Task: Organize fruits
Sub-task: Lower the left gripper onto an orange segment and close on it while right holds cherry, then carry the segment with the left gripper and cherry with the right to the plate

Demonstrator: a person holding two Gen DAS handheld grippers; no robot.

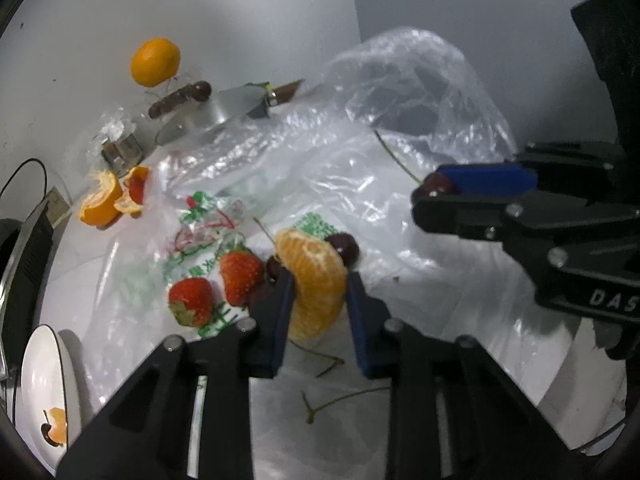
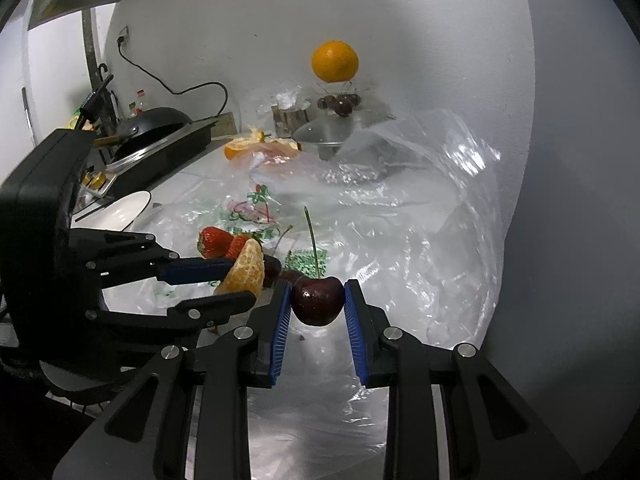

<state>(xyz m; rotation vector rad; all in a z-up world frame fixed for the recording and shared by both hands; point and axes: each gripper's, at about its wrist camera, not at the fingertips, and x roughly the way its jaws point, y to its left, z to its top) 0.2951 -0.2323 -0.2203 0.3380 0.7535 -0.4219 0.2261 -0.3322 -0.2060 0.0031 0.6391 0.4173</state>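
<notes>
A peeled orange piece [image 1: 312,256] is clamped between the blue pads of my left gripper [image 1: 320,278], just above the plastic bags; in the right wrist view the same orange piece [image 2: 246,268] sits in the left gripper [image 2: 242,280]. My right gripper [image 2: 317,292] is shut on a dark cherry [image 2: 317,300] whose stem points up. From the left wrist view, the right gripper [image 1: 430,188] is off to the right with the cherry [image 1: 438,183]. Two strawberries [image 1: 191,300] [image 1: 241,276] and loose cherries [image 1: 344,248] lie on the bags.
A white plate [image 1: 40,360] at the left holds an orange segment and a cherry. Crumpled clear bags [image 2: 400,220] cover the counter. Orange peel [image 1: 102,200], a whole orange [image 2: 335,61] and a metal dish [image 2: 324,136] with cherries behind it stand at the back. A stove with a pan [image 2: 152,128] stands left.
</notes>
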